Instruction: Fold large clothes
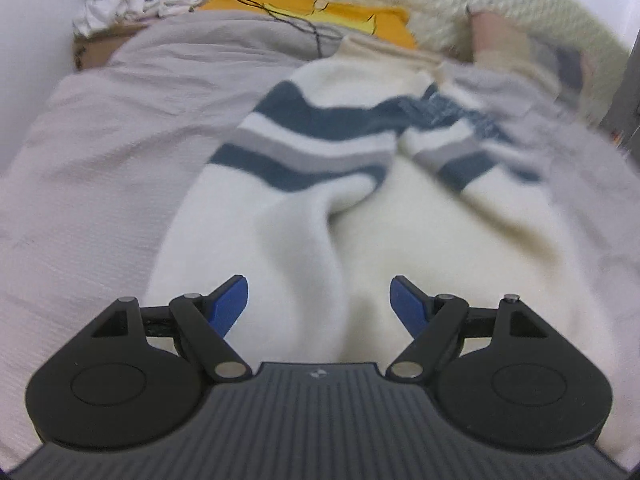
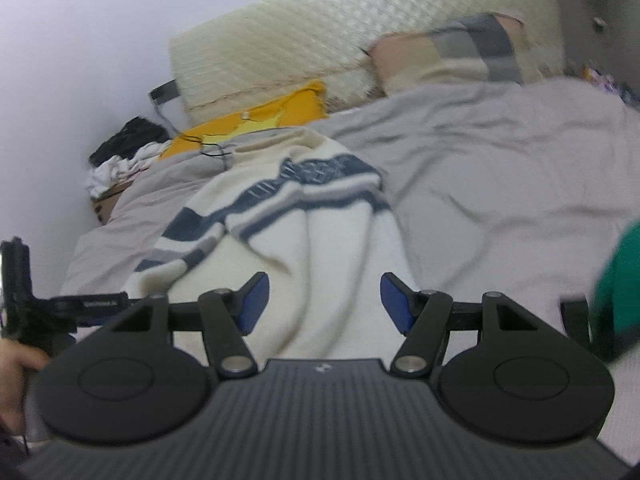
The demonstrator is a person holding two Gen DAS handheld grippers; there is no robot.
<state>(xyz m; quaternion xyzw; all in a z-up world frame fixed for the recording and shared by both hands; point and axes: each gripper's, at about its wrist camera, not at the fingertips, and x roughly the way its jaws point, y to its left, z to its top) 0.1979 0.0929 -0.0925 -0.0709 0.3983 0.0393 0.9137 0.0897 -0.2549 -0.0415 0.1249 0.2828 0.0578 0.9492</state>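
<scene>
Sweater (image 1: 320,208) laid on the grey bedspread (image 1: 120,128), partly folded, neither gripper engaged.

The cream sweater, banded in dark blue and grey, is seen lying lengthwise away from both cameras, its collar toward the yellow cloth (image 1: 312,12) at the far end. The left gripper (image 1: 319,304) is held directly over the near plain end, fingers spread and gripping nothing. The right gripper (image 2: 324,300) is likewise spread and empty over the sweater's near right edge. Both are judged about equally near. Motion blur is noted.
</scene>
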